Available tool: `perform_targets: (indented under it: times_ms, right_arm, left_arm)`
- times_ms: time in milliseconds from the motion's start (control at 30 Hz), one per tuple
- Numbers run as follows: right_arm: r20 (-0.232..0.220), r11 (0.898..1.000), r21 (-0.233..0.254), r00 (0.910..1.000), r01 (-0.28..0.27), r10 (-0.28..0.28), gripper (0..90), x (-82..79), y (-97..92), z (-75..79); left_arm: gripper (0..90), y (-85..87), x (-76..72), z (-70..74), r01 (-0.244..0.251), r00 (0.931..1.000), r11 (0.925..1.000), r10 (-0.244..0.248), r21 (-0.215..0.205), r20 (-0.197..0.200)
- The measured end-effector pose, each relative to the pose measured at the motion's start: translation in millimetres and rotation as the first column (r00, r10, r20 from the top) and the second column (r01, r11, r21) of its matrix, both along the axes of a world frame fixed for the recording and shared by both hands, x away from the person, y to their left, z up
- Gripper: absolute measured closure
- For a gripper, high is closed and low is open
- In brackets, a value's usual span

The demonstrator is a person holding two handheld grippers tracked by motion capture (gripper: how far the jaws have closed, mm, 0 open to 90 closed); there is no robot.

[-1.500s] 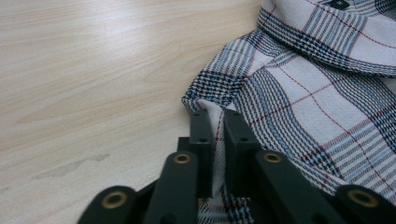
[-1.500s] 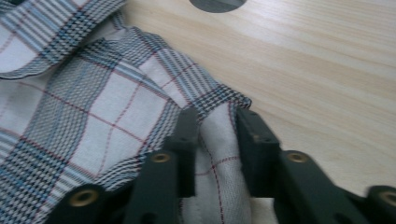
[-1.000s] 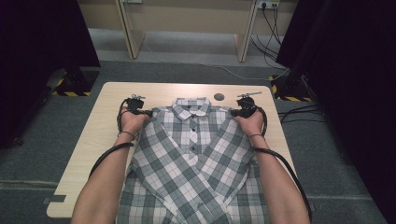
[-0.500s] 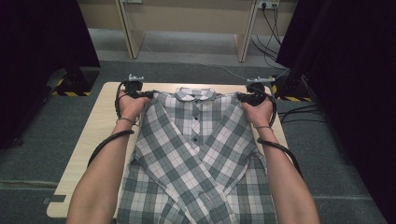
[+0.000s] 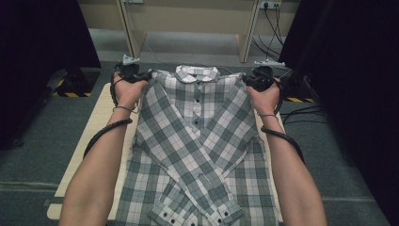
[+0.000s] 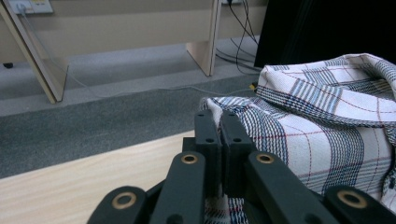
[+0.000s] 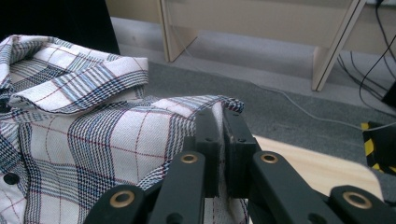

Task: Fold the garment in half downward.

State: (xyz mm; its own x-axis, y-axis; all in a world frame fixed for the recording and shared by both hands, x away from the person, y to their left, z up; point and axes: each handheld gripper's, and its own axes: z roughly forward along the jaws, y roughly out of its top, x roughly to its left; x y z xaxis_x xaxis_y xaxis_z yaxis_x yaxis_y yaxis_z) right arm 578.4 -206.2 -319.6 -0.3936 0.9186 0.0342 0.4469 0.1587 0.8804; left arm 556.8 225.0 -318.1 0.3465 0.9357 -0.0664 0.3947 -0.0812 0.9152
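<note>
- counter [image 5: 101,117]: pale wood, plaid shirt [image 5: 197,146] hangs over it, front up, collar at far end, cuffs crossed at near edge.
- Step, as I read it: shirt lifted by both shoulders. Next move calls for an even, level carry so it drapes flat.
- left claw [image 6: 220,122]: jaws together, clamped on shirt's left shoulder seam.
- right claw [image 7: 222,121]: same, pinching right shoulder fabric.
</note>
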Motion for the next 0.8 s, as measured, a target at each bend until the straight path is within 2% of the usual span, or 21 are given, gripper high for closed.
perform_targets:
  times_ms: [367,733,800]
  right_arm:
    - [0.066,1.0,0.008,0.9978,0.005,-0.006,87.1,3.1,4.1,34.7]
    - [0.111,1.0,0.012,0.9938,0.005,-0.006,87.1,5.1,7.1,60.1]
    - [0.12,1.0,0.013,0.9927,0.005,-0.006,87.1,5.6,7.7,65.6]
  left_arm:
    - [86.9,2.3,1.8,31.3,-0.012,0.9978,0.9999,0.012,-0.002,0.065]
    - [86.9,4.5,2.7,52.1,-0.019,0.9948,0.9998,0.02,-0.006,0.1]
    - [86.9,5.1,3.4,59.6,-0.02,0.9933,0.9998,0.02,-0.008,0.113]
